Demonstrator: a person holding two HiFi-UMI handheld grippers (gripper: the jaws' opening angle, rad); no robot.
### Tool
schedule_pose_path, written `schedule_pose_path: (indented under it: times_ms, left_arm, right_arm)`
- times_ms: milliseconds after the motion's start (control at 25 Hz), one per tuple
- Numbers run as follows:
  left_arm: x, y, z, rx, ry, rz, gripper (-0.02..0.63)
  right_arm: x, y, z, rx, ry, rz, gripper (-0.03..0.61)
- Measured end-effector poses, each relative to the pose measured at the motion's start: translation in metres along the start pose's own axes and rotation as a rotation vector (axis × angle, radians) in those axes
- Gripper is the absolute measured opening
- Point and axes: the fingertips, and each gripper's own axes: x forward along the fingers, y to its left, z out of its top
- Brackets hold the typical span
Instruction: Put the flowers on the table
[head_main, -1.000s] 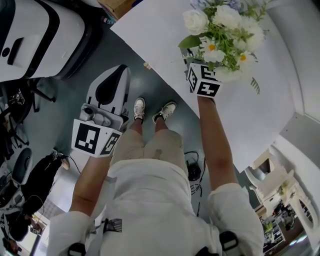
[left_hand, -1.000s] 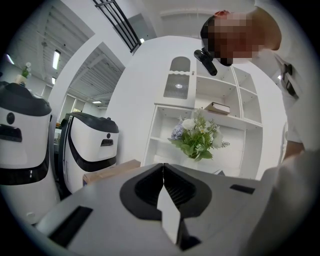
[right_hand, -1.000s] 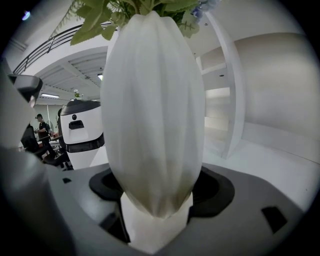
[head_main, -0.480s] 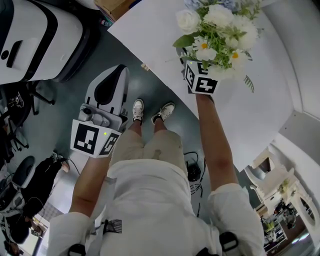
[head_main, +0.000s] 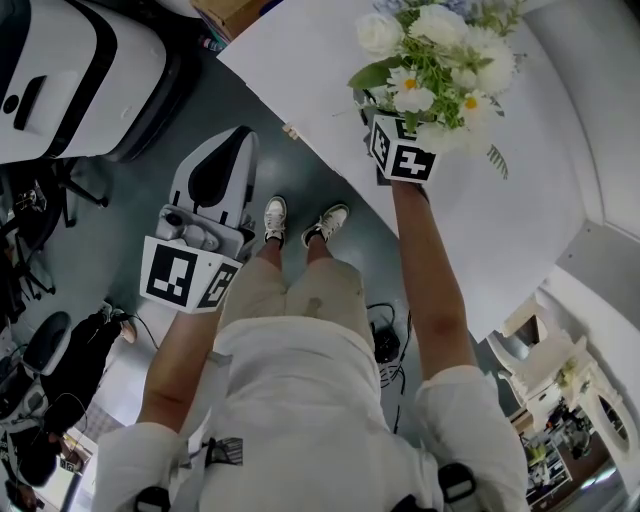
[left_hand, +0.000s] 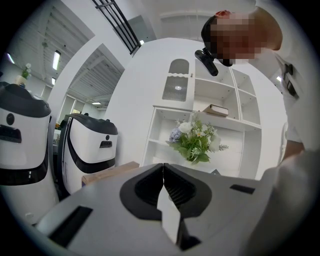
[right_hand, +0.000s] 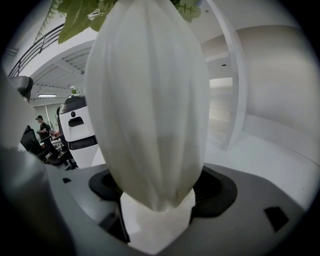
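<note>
A bunch of white and yellow flowers (head_main: 440, 50) with green leaves stands in a ribbed white vase (right_hand: 150, 110). My right gripper (head_main: 418, 115) is shut on the vase's narrow lower end and holds it over the white table (head_main: 300, 70), near the table's edge. From the right gripper (right_hand: 157, 200) view the vase fills the gap between the jaws. My left gripper (head_main: 232, 140) hangs low at the left over the floor, away from the table. Its jaws (left_hand: 163, 170) are shut with nothing between them. The flowers (left_hand: 195, 140) also show far off in the left gripper view.
A large white robot (head_main: 70, 70) stands at the upper left and a cardboard box (head_main: 235, 12) sits by the table's far corner. A small object (head_main: 292, 131) lies at the table's edge. White shelving (left_hand: 220, 115) stands behind the flowers. Chairs and cables crowd the floor at left.
The right gripper and the flowers have shifted slightly up the picture, farther over the table. The left gripper has stayed in place.
</note>
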Motion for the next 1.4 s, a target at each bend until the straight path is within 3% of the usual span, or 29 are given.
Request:
schedule_pose_path:
  times_ms: [760, 1400]
  left_arm:
    - [-0.006, -0.009, 0.002, 0.006, 0.0, -0.024, 0.015]
    - [-0.008, -0.026, 0.017, -0.009, -0.039, -0.074, 0.015]
  right_arm:
    - [-0.006, -0.002, -0.013, 0.01, 0.052, -0.01, 0.417]
    - [-0.038, -0.007, -0.037, 0.076, 0.148, -0.026, 0.422]
